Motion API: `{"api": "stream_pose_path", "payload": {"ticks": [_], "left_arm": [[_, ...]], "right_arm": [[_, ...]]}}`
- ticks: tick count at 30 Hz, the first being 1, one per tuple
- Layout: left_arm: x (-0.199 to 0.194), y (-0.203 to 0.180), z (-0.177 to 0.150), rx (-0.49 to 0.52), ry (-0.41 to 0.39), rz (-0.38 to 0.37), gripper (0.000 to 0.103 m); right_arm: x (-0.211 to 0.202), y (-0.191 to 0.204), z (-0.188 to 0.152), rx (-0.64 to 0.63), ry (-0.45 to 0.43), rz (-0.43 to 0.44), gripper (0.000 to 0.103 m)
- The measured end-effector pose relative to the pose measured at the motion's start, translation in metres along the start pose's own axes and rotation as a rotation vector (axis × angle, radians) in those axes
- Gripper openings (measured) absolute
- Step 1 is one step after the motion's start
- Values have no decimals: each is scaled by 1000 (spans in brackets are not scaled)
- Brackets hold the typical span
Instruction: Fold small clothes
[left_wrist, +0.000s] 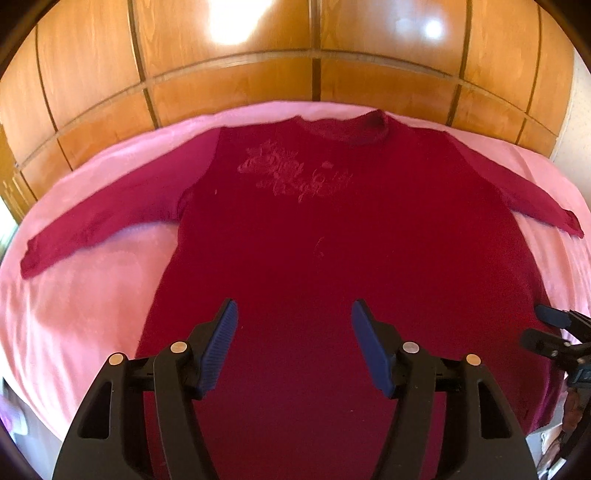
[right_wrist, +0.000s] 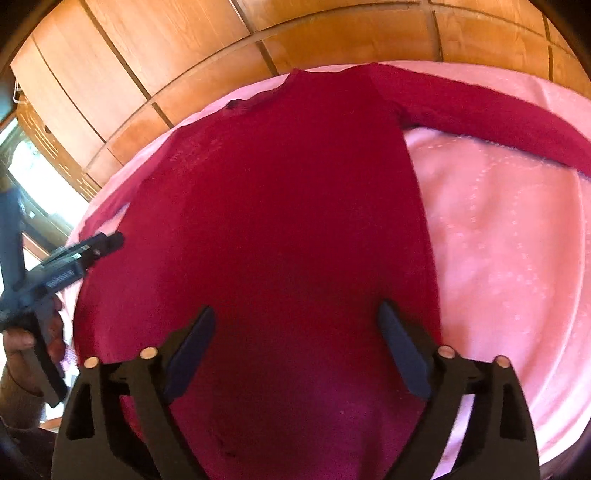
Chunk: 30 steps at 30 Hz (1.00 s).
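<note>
One dark red long-sleeved knit sweater (left_wrist: 295, 229) lies flat on the pink quilted bed cover (left_wrist: 92, 302), both sleeves spread to the sides, a pale print on its chest. In the left wrist view, the left claw (left_wrist: 294, 308) hangs released above the lower part of the sweater, nothing between its blue pads (left_wrist: 221, 343). Wooden wardrobe panels (left_wrist: 258, 74) stand behind the bed. In the right wrist view, the right claw (right_wrist: 297, 314) is wide apart over the sweater hem, grasping nothing.

Glossy orange-brown wood-panelled wardrobe doors (left_wrist: 236, 77) with dark seams stood behind the bed's pink quilted cover (right_wrist: 509, 236), two bright light glares (left_wrist: 229, 18) on the panels, a bright window (right_wrist: 40, 184) at left.
</note>
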<state>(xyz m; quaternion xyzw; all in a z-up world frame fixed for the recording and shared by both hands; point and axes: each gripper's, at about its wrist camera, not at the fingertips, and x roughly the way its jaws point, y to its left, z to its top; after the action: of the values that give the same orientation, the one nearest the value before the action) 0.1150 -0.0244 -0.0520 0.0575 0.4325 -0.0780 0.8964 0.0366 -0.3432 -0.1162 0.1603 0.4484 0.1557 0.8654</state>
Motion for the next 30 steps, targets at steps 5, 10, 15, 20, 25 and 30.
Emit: {"api": "stream_pose_path", "payload": {"ticks": [5,10,15,20,25,30], "left_arm": [[21,7,-10,-32,58,15,68],[28,17,-21,-84,37,-6,79],[29,13,-25,-67,15,10,82],[29,15,-24,-81,20,8,83],[30,13,-23,-80,40,17,84],[30,12,-21,-80,48,26,84]], "right_arm": [[-8,-3,-1,-15,-5,44,101],[-42,-38,13,140,-83,41,74],[-89,-139,29,494,-302,-53,68],[-120,-245,33,804,-473,-157,54],[-122,-315,40,998,-535,-202,42],[-118,-336,70,968,-502,-305,9]]}}
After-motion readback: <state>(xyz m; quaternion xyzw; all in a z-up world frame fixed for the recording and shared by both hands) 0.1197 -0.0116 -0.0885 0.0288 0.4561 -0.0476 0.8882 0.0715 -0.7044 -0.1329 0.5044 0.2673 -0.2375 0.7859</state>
